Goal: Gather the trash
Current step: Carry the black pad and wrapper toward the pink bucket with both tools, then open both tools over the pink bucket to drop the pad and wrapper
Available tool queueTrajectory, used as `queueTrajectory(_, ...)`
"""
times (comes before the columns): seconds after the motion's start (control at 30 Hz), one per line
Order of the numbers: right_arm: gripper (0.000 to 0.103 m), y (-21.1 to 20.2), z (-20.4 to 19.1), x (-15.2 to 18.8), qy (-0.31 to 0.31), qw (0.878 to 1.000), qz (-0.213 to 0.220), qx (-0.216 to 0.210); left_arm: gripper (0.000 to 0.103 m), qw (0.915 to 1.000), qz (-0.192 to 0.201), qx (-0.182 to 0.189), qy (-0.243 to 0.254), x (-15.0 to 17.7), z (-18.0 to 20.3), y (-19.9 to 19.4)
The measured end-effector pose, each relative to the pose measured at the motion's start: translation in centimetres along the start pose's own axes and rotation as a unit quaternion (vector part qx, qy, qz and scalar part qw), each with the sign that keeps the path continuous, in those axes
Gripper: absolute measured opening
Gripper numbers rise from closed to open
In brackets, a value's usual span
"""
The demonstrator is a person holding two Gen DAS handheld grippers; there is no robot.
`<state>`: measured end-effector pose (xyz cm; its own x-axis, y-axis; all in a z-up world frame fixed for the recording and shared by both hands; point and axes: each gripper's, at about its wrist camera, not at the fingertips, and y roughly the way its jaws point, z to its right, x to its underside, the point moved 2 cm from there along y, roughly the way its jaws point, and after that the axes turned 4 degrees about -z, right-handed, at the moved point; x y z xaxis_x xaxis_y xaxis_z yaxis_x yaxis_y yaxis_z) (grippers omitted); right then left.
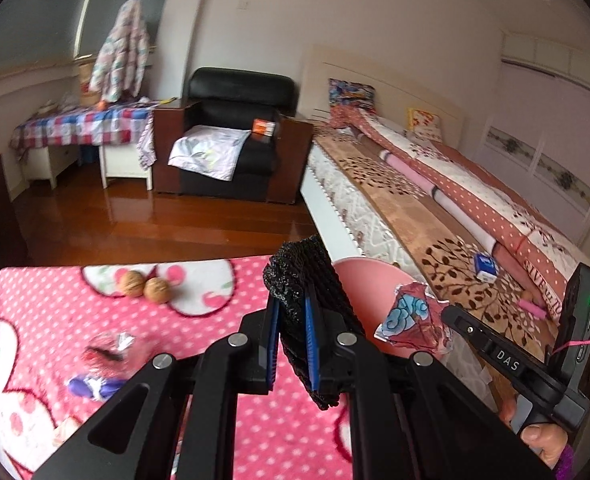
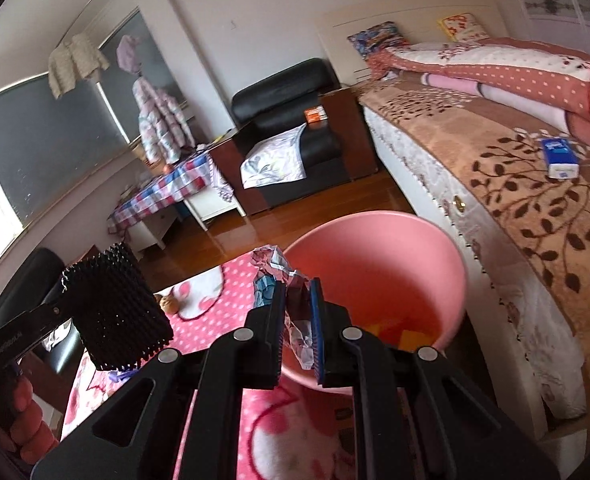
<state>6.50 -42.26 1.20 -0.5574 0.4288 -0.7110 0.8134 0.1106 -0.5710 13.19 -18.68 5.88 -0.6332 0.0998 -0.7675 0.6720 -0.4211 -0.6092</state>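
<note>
While both tools are loaded, you are mid-carry: each has a piece of trash and the bin (image 2: 395, 248) is the drop point.

Left gripper (image 1: 291, 344) — jaws nearly closed, pinching a black foam net (image 1: 307, 280) that stands up between the blue pads and hangs below them. It hovers over the pink cloth (image 1: 55, 308), with the bin just to its right.

Right gripper (image 2: 298, 328) — jaws drawn in close on a crumpled wrapper (image 2: 273, 268); the foil bunches above the pads and trails down between them. From the right wrist view the tips sit at the bin's near rim, the wrapper only partly over the mouth. Something yellow-orange lies in the bottom, so the bin seems to hold earlier trash.

Left on the cloth: a red-and-clear wrapper (image 1: 105, 354), a purple scrap (image 1: 91, 386) and two walnuts (image 1: 145, 286) — whether the nuts count as trash you cannot tell.

Next move, as judged: carry the right tool forward until the wrapper is fully over the opening, then spread the jaws. Foil may cling to the pads; a small shake could be needed. Bring the net across after, keeping the two tools apart over the narrow mouth.
</note>
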Motion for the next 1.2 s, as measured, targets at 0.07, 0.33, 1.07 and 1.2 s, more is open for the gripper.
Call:
queueTrajectory(0.07,0.012,0.1,0.7,-0.1,0.004,1.000,0.003,0.007,0.011,0.9999,-0.004,0.006,0.011,-0.2,1.2,1.0)
queueTrajectory(0.33,0.012,0.6,2.8,-0.5,0.016,0.999,0.013,0.029,0.011,0.9991,-0.021,0.015,0.034,-0.3,4.3,4.4)
queueTrajectory(1.07,0.012,2.8,5.7,-0.7,0.017,0.998,0.009,0.067,0.036,0.9966,-0.062,0.007,0.053,0.3,6.8,10.6)
queueTrajectory(1.2,0.012,2.8,5.6,-0.7,0.018,0.998,0.009,0.067,0.045,0.9969,-0.060,0.004,0.051,0.2,6.6,10.2)
